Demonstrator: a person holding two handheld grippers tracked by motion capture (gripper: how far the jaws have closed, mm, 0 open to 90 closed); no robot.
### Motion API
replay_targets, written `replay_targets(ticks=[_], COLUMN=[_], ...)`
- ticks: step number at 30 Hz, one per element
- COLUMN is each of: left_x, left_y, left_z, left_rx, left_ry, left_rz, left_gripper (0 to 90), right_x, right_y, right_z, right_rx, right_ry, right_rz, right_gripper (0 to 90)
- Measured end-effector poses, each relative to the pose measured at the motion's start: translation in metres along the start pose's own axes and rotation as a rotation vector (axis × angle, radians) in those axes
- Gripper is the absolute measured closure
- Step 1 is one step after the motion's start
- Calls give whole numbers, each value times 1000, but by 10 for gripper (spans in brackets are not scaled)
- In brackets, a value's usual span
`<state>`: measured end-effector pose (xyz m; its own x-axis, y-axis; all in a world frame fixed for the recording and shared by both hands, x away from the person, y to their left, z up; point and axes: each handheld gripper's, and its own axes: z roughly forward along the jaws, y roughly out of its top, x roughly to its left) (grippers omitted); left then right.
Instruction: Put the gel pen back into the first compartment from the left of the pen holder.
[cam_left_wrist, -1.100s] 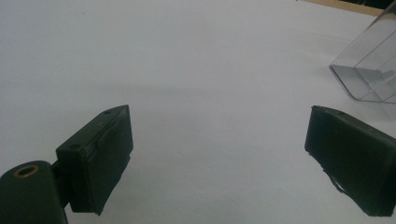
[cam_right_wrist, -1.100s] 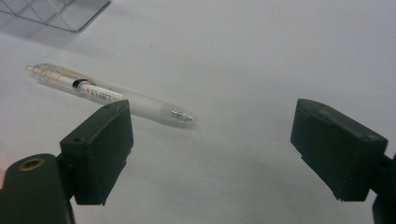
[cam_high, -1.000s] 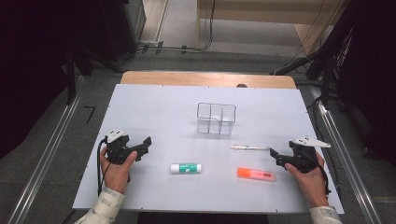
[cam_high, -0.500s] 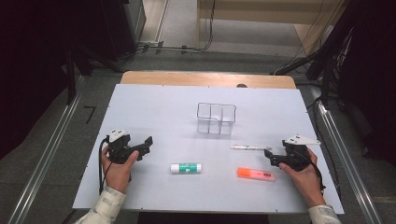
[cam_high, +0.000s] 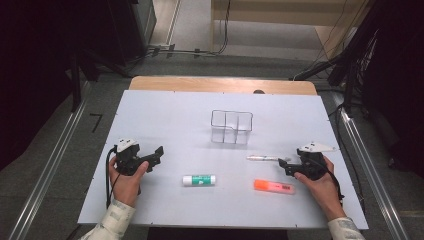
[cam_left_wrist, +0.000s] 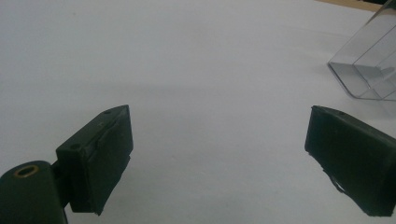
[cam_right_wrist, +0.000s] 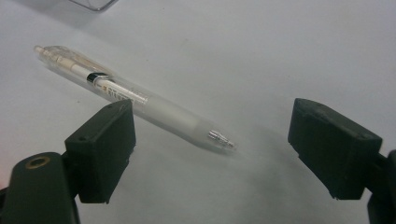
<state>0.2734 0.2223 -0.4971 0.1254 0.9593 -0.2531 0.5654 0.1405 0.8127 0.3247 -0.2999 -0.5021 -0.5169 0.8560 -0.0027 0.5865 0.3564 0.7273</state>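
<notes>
A white pen (cam_high: 262, 158) (cam_right_wrist: 135, 100) lies on the white table (cam_high: 170, 120), its tip pointing at my right gripper (cam_high: 283, 165) (cam_right_wrist: 212, 140). That gripper is open just right of the pen, and the pen's tip end lies between its jaws. An orange highlighter (cam_high: 273, 186) rests in front of the pen. A white glue stick with a green label (cam_high: 199, 180) lies near the middle front. A clear plastic organizer (cam_high: 231, 127) (cam_left_wrist: 369, 70) stands at the centre. My left gripper (cam_high: 157, 155) (cam_left_wrist: 217, 154) is open over bare table at the left, holding nothing.
A wooden strip (cam_high: 220, 84) borders the table's far edge. Metal rails (cam_high: 55, 155) run along both sides on the floor. Dark equipment and cables (cam_high: 350, 55) stand beyond the table at the back.
My right gripper has moved left toward the pen, so the pen's tip now lies between its jaws. The left gripper has stayed about where it was.
</notes>
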Motion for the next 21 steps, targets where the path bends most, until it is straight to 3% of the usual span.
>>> replay_targets(ticks=[15,21], left_x=[0,0], left_y=[0,0], left_z=[0,0], left_rx=[1,3], left_ry=[-4,-5], left_rz=[0,-1], left_gripper=[79,79], right_x=[2,4], right_y=[3,2], right_z=[9,11], right_rx=[16,19], right_ry=[20,55], right_rz=[-35,-61], right_gripper=[181,211])
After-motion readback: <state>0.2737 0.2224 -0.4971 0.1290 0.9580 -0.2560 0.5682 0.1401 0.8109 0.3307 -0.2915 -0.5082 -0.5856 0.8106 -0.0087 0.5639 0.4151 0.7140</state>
